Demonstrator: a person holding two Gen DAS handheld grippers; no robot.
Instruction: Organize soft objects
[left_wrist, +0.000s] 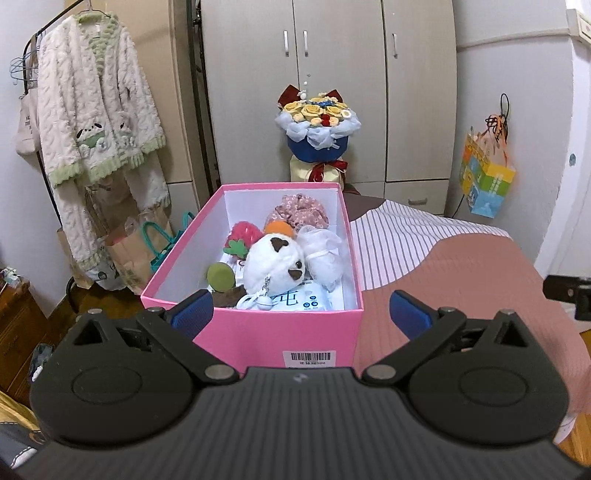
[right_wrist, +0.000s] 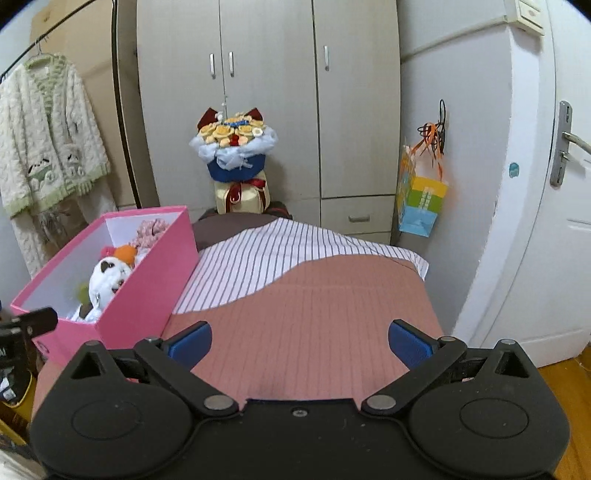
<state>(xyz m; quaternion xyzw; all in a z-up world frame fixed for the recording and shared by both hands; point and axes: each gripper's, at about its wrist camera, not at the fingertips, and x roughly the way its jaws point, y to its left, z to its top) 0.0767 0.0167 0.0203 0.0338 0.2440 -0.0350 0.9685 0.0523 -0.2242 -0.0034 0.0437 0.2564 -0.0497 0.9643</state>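
Left wrist view: pink box (left_wrist: 258, 332) of soft toys (left_wrist: 275, 264) just beyond the empty, spread-wide left hand-held gripper (left_wrist: 301, 314).

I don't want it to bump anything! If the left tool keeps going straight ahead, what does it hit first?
Most likely the pink box: its near wall sits right between the open left tool's fingers. How far off the box is remains unclear. The white plush toy lies inside, beyond that wall.

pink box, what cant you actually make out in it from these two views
- Left wrist: the pink box floor is hidden under the white plush; the barcode label text is too small and cut off by the gripper body.
- Right wrist: the near box wall hides most contents; the green item is blurred.
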